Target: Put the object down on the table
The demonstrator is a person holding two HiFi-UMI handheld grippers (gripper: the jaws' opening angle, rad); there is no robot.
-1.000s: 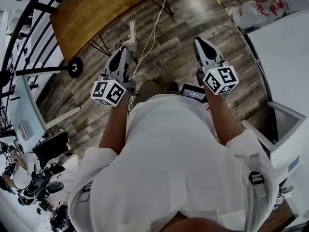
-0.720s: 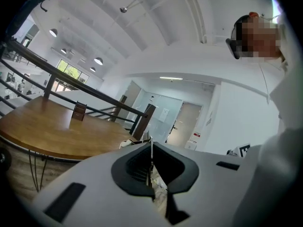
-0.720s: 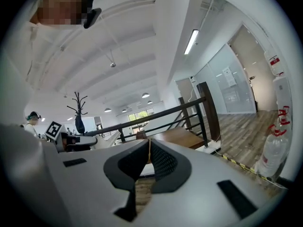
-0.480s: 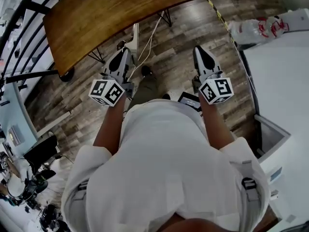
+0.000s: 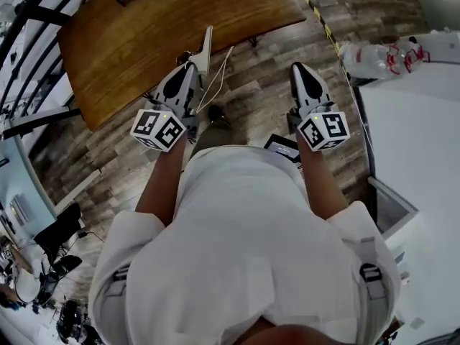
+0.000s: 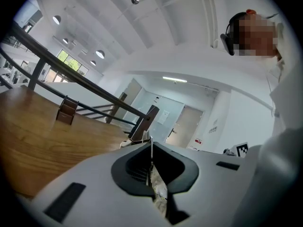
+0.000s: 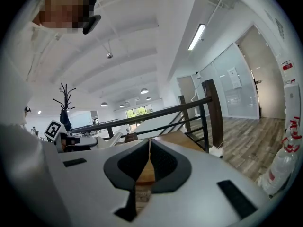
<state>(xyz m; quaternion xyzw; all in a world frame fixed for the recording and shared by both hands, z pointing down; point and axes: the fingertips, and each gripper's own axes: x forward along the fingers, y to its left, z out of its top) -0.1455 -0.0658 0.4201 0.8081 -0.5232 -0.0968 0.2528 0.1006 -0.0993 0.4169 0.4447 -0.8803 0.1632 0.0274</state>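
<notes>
L gripper (image 5: 188, 70) & R gripper (image 5: 300, 68) both pressed together, nothing betw. jaws, above wood floor (image 5: 266, 63) near brown desk (image 5: 158, 27).

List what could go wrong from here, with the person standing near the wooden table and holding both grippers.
1. The jaws of the left gripper and the right gripper are closed with nothing visible between them, so there may be no object to set on the wooden table.
2. A white cable trails across the floor beside the person's foot. A step toward the table could snag it.
</notes>
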